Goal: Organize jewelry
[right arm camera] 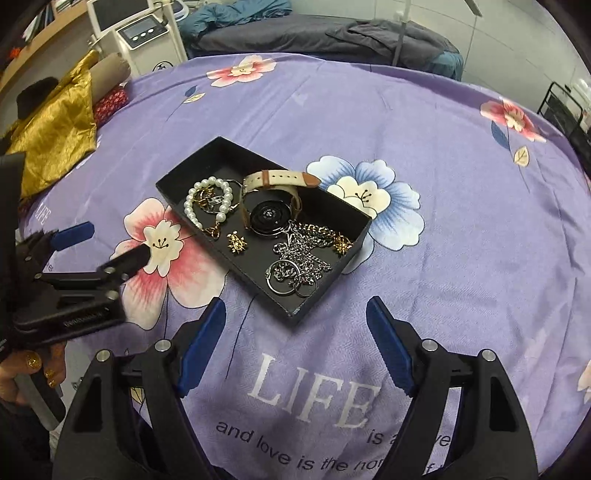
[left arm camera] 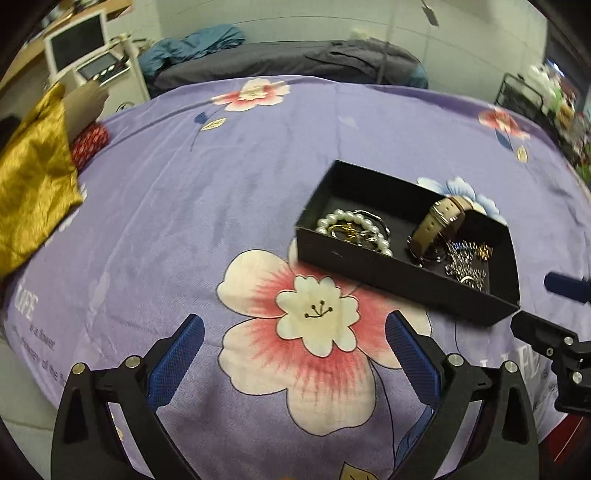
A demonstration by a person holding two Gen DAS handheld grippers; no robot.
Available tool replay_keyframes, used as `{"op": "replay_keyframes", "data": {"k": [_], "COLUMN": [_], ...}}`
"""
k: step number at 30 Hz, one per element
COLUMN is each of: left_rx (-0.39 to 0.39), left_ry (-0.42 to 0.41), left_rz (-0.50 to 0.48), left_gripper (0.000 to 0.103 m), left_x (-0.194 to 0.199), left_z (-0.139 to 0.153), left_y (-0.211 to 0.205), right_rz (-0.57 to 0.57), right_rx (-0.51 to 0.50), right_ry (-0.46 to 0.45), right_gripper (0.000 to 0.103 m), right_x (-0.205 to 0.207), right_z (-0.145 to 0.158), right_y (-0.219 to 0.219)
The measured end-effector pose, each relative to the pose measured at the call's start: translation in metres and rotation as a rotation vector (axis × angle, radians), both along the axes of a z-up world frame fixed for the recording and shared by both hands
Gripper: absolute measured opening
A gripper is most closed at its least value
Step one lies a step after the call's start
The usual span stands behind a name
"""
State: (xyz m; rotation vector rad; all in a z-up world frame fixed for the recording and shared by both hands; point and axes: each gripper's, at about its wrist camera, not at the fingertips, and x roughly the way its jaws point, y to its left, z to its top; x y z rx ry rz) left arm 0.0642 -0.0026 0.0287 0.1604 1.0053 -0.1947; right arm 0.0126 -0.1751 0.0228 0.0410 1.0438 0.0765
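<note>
A shallow black box [right arm camera: 255,269] lies on the purple floral cloth. It holds a pearl bracelet [right arm camera: 192,203], a beige-strapped watch [right arm camera: 267,216], a gold turtle charm [right arm camera: 236,242], tangled silver chains [right arm camera: 306,251] and key rings [right arm camera: 282,277]. My right gripper [right arm camera: 295,305] is open just in front of the box's near corner, with nothing between its fingers. My left gripper [left arm camera: 294,319] is open over a pink flower print, left of the box [left arm camera: 406,280], and holds nothing. The left wrist view also shows the bracelet [left arm camera: 351,221], the watch [left arm camera: 439,221] and the right gripper [left arm camera: 533,302] at the right edge.
Crumpled gold fabric [right arm camera: 55,129] and a red patterned roll [right arm camera: 110,103] lie at the cloth's far left. A white machine with a screen [right arm camera: 140,29] and a dark bed with clothes [right arm camera: 332,33] stand behind. A black wire rack [right arm camera: 569,110] stands at the right. A hand [right arm camera: 33,365] grips the left tool.
</note>
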Motion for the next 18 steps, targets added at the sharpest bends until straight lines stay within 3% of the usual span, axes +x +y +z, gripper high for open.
{"op": "replay_keyframes", "data": {"k": [5, 11, 18], "left_rx": [0.005, 0.082, 0.088], "left_ry": [0.004, -0.023, -0.021], "left_rz": [-0.036, -0.052, -0.050], "left_gripper": [0.096, 0.096, 0.096], "left_x": [0.001, 0.000, 0.000], "left_z": [0.004, 0.005, 0.005], "left_y": [-0.014, -0.024, -0.025], "right_rz": [0.032, 0.051, 0.070], "right_rx": [-0.051, -0.116, -0.132], "right_ry": [0.016, 0.033, 0.045], "right_gripper": [0.083, 0.083, 0.083], "right_x": [-0.002, -0.001, -0.002], "right_z": [0.000, 0.000, -0.003], "right_y": [0.006, 0.008, 0.013]}}
